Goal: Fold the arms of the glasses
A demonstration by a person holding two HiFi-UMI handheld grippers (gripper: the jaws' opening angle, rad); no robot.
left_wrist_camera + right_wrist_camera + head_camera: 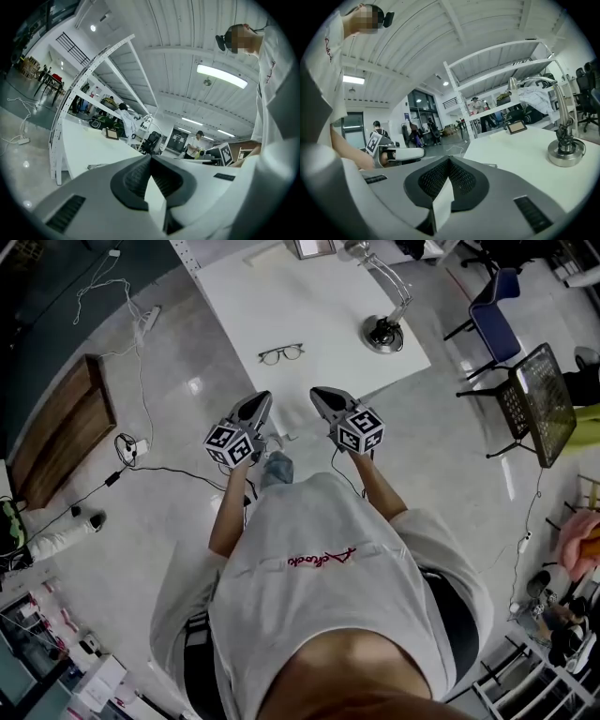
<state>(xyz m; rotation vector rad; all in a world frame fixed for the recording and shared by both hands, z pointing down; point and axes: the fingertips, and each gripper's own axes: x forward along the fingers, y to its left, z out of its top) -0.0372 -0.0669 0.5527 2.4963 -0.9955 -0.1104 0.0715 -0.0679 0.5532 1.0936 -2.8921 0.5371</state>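
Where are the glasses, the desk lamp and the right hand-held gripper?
glasses [281, 352]: head view, on the bridge between the lenses.
desk lamp [382, 335]: head view, on its round base.
right hand-held gripper [317, 393]: head view, at its closed tips.

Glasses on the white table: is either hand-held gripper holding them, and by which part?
Nothing is held. The left hand-held gripper and right hand-held gripper are both shut and empty; the glasses lie untouched.

Red script [322, 559] on shirt [309, 615], likely illegible
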